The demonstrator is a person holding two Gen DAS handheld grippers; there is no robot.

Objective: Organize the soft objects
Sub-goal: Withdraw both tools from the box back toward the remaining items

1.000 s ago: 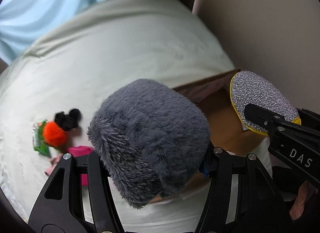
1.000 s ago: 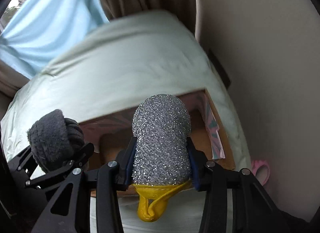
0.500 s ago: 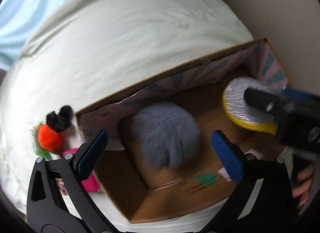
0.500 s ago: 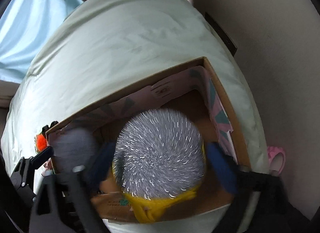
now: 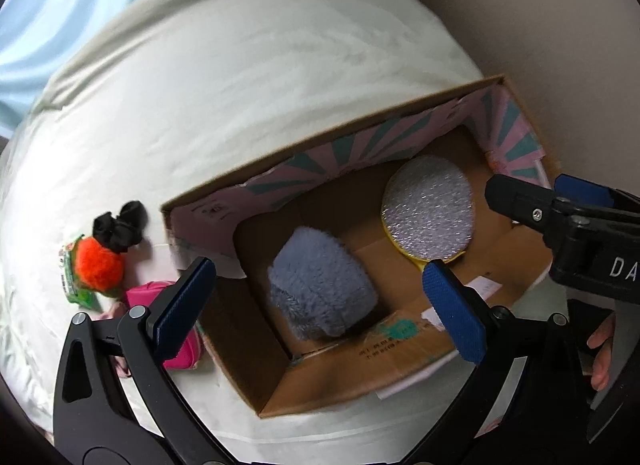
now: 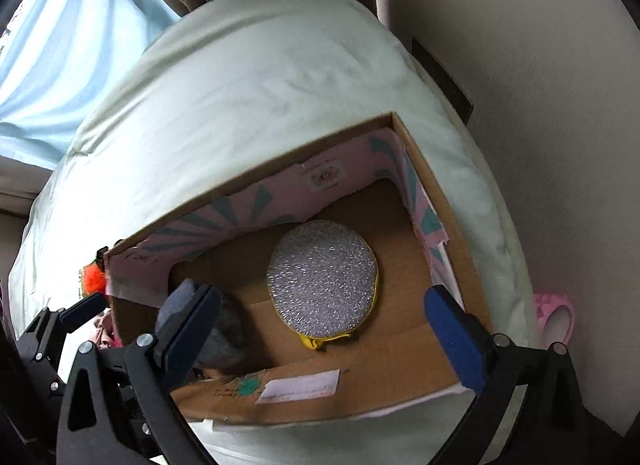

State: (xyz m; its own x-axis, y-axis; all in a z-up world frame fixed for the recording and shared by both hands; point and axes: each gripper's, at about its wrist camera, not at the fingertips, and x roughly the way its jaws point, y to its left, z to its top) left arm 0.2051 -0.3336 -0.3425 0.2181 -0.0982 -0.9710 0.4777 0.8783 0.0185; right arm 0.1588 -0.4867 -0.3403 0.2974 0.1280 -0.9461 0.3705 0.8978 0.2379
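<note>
On the pale bedcover (image 5: 240, 77), an orange pompom (image 5: 98, 267), a black bow (image 5: 118, 227) and a pink soft item (image 5: 182, 351) lie just left of the open cardboard box (image 5: 340, 393). The left gripper (image 5: 320, 307) hangs over the box with jaws spread wide and empty, the grey fluffy item (image 5: 322, 293) lying on the box floor below. Further right the round silver scrubber with a yellow rim (image 6: 322, 285) lies flat in the box under the right gripper (image 6: 326, 331), equally wide apart and holding nothing

Pale bed (image 5: 224, 77), beige wall (image 6: 540, 65), blue curtain (image 6: 80, 37)
</note>
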